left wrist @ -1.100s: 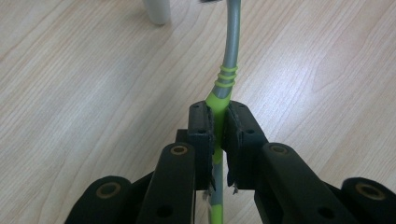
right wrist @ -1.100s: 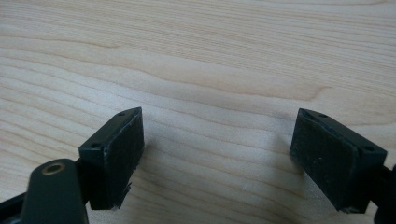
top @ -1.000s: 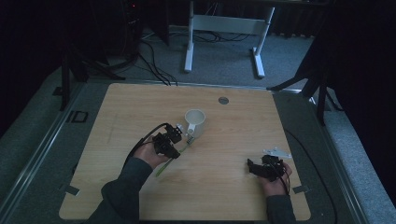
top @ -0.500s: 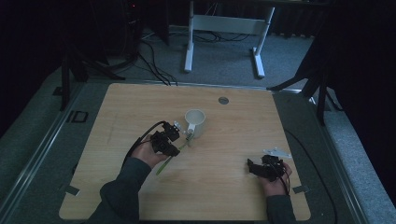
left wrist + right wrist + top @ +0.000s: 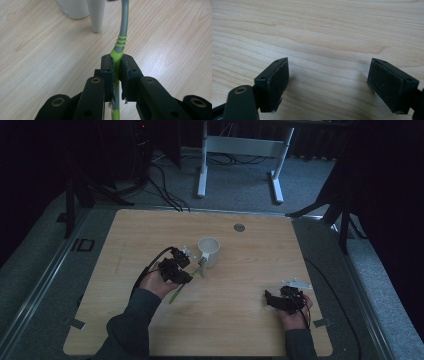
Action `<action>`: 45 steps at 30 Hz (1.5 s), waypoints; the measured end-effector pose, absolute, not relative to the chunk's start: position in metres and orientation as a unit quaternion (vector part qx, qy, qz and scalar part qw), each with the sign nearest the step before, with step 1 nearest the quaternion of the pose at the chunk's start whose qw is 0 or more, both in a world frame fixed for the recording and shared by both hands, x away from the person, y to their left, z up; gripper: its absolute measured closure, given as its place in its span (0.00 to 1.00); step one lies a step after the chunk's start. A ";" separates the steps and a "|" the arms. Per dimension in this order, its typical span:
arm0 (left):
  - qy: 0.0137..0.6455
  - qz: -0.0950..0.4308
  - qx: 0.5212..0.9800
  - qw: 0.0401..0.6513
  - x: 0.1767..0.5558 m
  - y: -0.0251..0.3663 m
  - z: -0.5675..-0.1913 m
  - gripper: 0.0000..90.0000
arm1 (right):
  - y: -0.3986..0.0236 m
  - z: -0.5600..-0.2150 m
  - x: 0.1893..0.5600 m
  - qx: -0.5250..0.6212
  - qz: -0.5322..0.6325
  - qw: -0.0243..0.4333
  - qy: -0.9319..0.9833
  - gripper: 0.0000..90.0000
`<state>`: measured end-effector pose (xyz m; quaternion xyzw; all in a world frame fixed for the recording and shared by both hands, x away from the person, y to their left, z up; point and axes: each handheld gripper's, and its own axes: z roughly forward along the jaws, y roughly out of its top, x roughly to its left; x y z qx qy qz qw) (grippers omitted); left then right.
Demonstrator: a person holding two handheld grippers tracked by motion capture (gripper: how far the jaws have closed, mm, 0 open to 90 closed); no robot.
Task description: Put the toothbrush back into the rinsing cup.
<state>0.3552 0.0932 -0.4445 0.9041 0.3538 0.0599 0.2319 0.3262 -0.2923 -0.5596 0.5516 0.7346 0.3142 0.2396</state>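
We had the left gripper (image 5: 116, 65) pinching a green-and-grey toothbrush (image 5: 121, 37) just near-left of the white mug (image 5: 209, 251) at mid-table; our right gripper (image 5: 329, 82) rested spread wide, near right.

One white ceramic mug (image 5: 209, 251), one green-and-grey plastic toothbrush (image 5: 120, 42), two black handheld grippers, one wooden table (image 5: 250, 245).

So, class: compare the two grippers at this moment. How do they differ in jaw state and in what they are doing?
The left gripper has its jaws shut on a green and grey toothbrush; the right gripper has its jaws wide apart, with nothing between them. The left gripper sits beside the white mug near the table's middle; the right gripper rests near the table's right front corner. Both have black jaws and are hand-held.
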 end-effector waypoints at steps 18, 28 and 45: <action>0.367 0.072 0.890 0.261 0.357 0.096 -0.442 0.90 | -0.292 -0.560 0.326 0.552 0.315 0.239 0.734 0.19; 0.375 0.087 0.881 0.276 0.357 0.099 -0.438 0.90 | -0.292 -0.560 0.326 0.553 0.315 0.239 0.734 0.19; 0.384 0.107 0.868 0.295 0.356 0.100 -0.434 0.90 | -0.292 -0.560 0.326 0.553 0.314 0.239 0.734 0.19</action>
